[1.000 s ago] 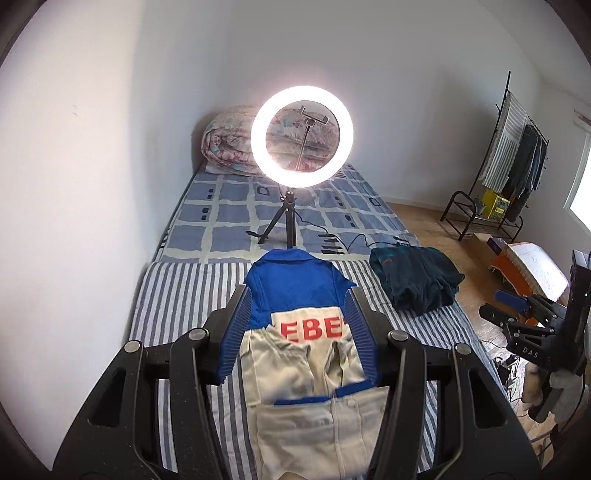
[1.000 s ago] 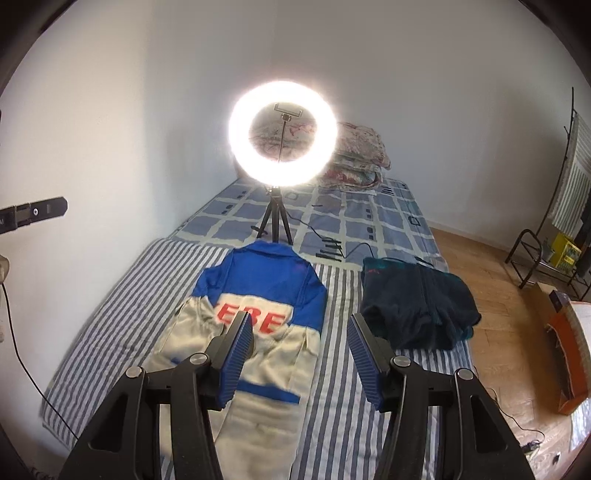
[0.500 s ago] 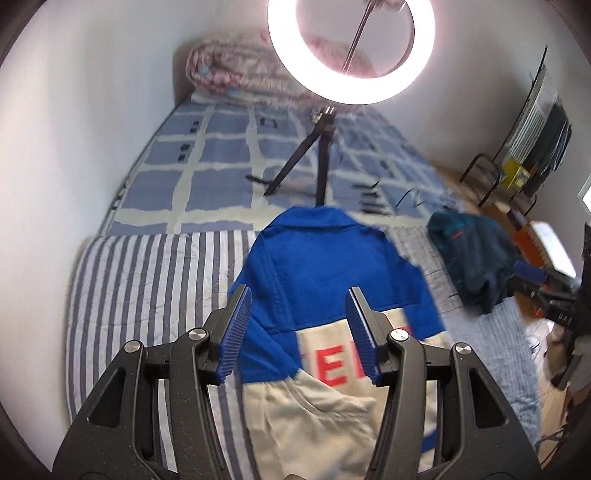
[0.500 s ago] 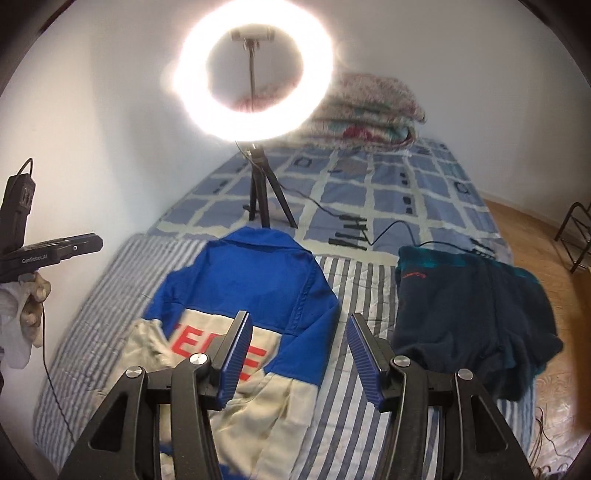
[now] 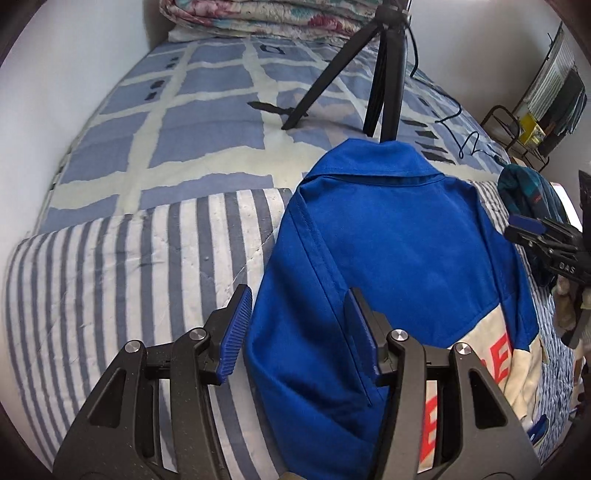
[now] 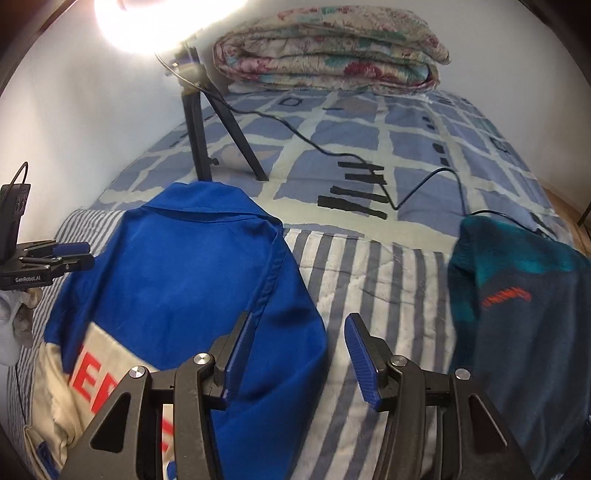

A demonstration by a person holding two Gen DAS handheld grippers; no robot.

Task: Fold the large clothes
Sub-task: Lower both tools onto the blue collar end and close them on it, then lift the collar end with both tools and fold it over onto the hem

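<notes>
A blue and cream jacket (image 5: 391, 258) with red letters lies back-up on the striped bedspread (image 5: 129, 280), partly folded. My left gripper (image 5: 297, 332) is open, low over the jacket's left shoulder edge. My right gripper (image 6: 295, 354) is open, low over the jacket's (image 6: 184, 280) right shoulder edge, straddling the edge and the bedspread (image 6: 376, 280). The right gripper shows at the right of the left wrist view (image 5: 543, 240); the left gripper shows at the left of the right wrist view (image 6: 55, 254). Neither holds cloth.
A ring-light tripod (image 5: 384, 74) stands just beyond the collar, its lamp (image 6: 162, 22) glaring and its cable (image 6: 417, 188) trailing right. A folded dark teal garment (image 6: 524, 310) lies right of the jacket. A folded floral quilt (image 6: 328, 55) sits at the wall. A clothes rack (image 5: 546, 96) stands far right.
Both grippers have dropped and moved forward toward the jacket's shoulders; the left now sits at the left edge, the right at the right edge. Both stay open.
</notes>
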